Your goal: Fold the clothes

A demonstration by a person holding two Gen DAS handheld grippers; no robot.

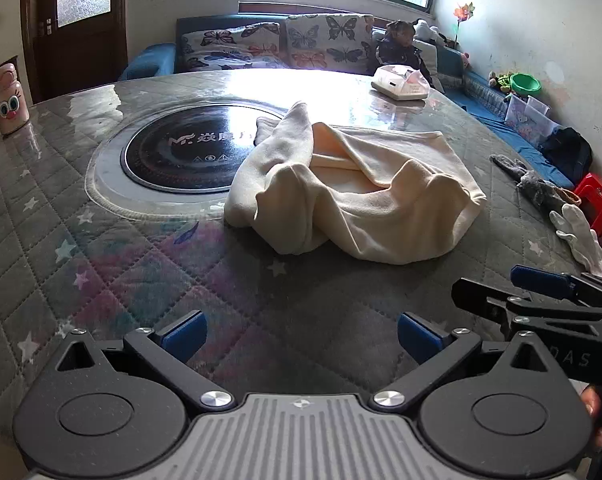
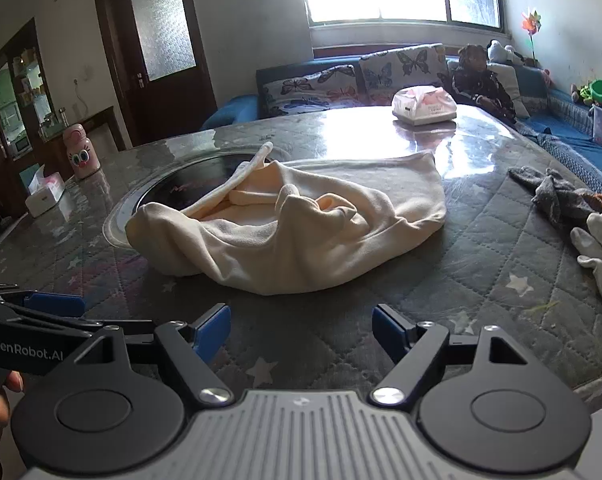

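You have one round table [image 1: 101, 240] in front of you, covered with a quilted grey cloth printed with pale stars under a glossy clear sheet, and one black circular cooktop [image 1: 181, 156] set flush near its middle inside a pale ring. On it lies one cream garment [image 1: 353, 200], soft and fleecy, crumpled into a loose heap with a ribbed hem along its near right edge; its left end overlaps the cooktop's rim, and it sits well ahead of both grippers, touched by neither. To the right there is one dark grey knitted piece [image 2: 561, 196] and one white glove [image 2: 601, 248], limp at the table's edge. You can count two tissue boxes: one white and pink at the far side [image 2: 425, 108], one at the left edge [image 2: 45, 196]. One pink cartoon-faced bottle [image 1: 9, 100] stands far left. Your left gripper [image 1: 301, 338] has its blue-padded jaws spread wide with nothing between them; your right gripper [image 2: 301, 328] is also apart and empty, over bare quilt.
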